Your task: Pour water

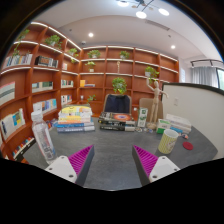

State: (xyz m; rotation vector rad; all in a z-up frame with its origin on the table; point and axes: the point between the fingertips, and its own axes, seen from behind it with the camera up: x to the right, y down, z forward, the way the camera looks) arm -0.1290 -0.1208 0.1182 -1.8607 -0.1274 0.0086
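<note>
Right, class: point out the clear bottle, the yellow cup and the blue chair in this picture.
Bottle (43, 143), gripper view, on its clear body, left of the hand-held gripper (113, 160), whose fingers are open.
Yellow cup (168, 141), gripper view, on its side wall.
Blue chair (117, 104), gripper view, on its backrest.

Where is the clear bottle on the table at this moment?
In the gripper view, the clear bottle stands on the gray table, beyond the open gripper and to its left, next to the stack of books.
</note>
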